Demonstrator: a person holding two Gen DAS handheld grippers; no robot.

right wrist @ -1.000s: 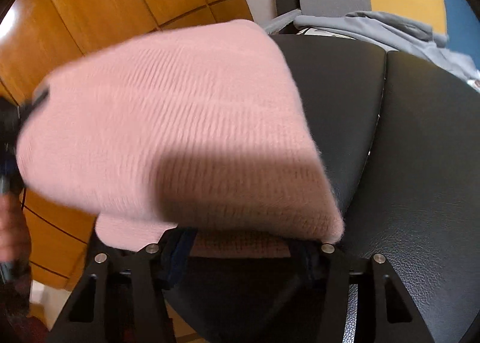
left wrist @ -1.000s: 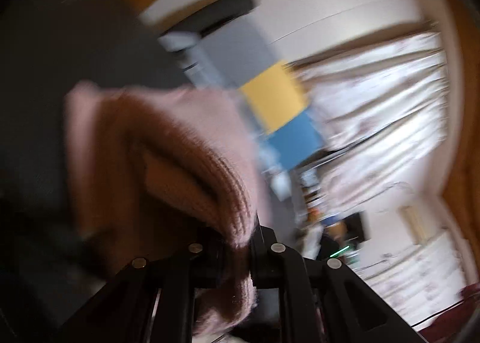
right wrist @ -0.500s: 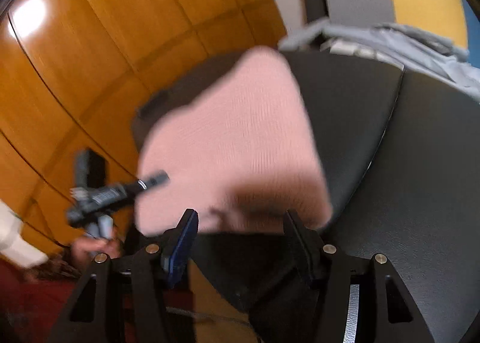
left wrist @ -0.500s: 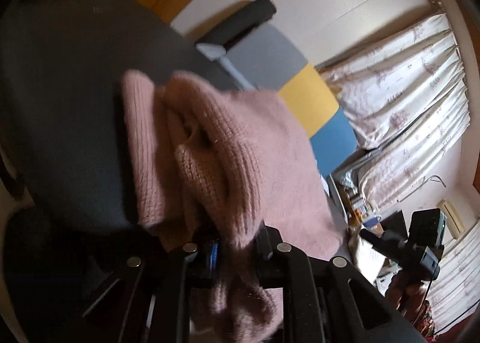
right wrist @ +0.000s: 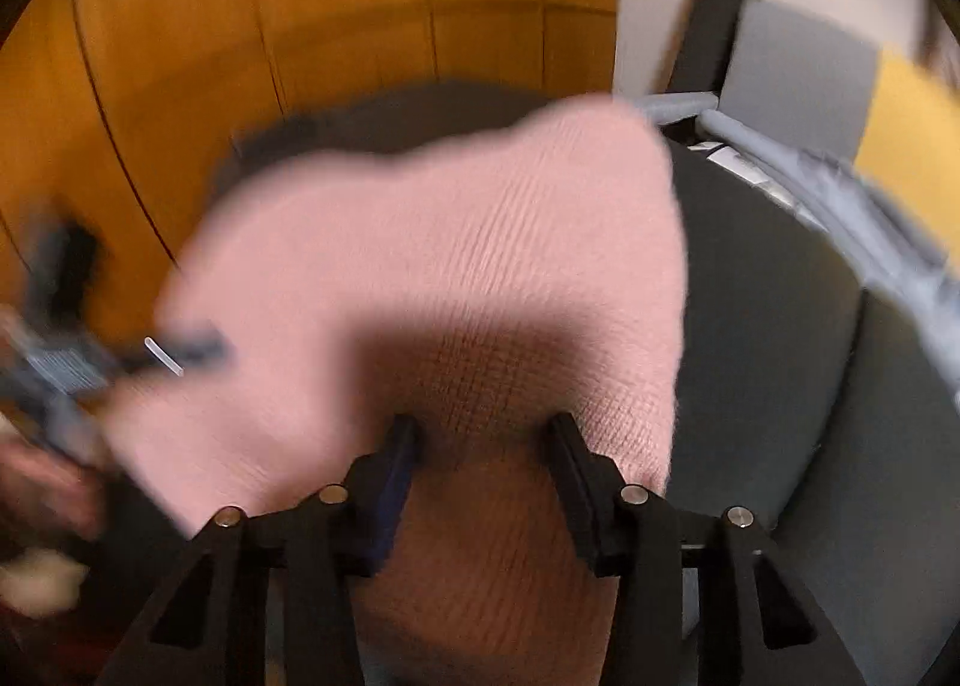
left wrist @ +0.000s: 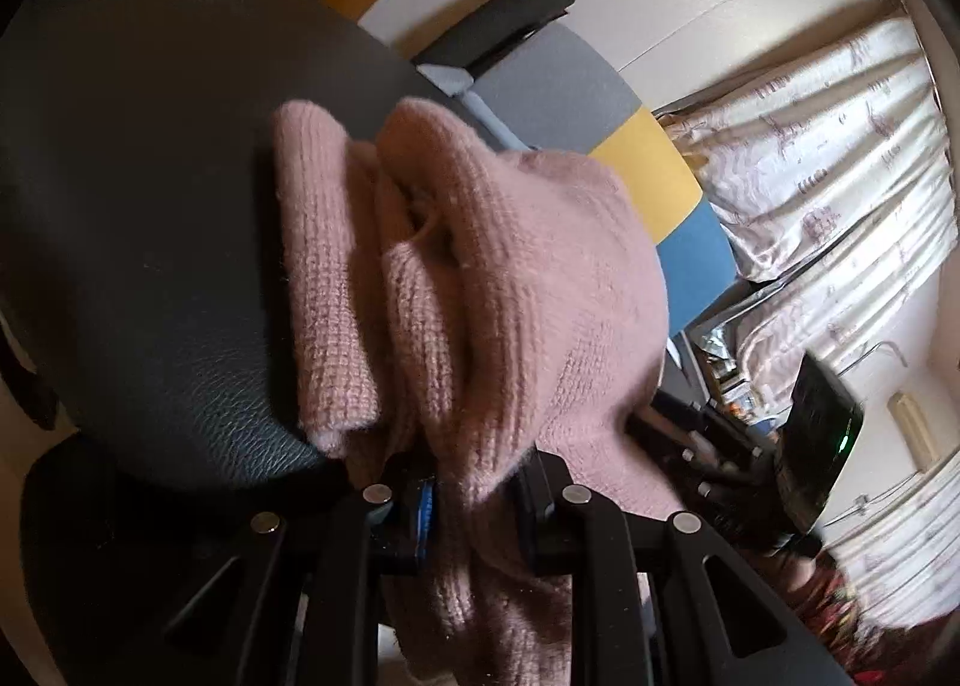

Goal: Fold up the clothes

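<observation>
Left gripper (left wrist: 471, 497) has a bunched edge of the pink knit (left wrist: 480, 290) between its fingers, and its jaws are opening; the fabric fills the narrow gap, so as far as I can see the pads are on it. From my left wrist view the knit lies folded in thick rolls on the black leather seat (left wrist: 150, 242), with one end hanging down past the fingers toward the camera. Right gripper (right wrist: 483, 440) sits at the near edge of the same knit (right wrist: 450, 266), its jaws closing with the cloth bulging up between them. That view is blurred, so I cannot tell whether the pads press the cloth. I see the right gripper (left wrist: 798, 446) also in the left view, at the knit's far side. Behind the seat are orange wood panels (right wrist: 300, 56), a grey, yellow and blue cushion (left wrist: 648, 170) and pale curtains (left wrist: 840, 158). Grey cloth (right wrist: 840, 194) lies along the seat's far edge.
</observation>
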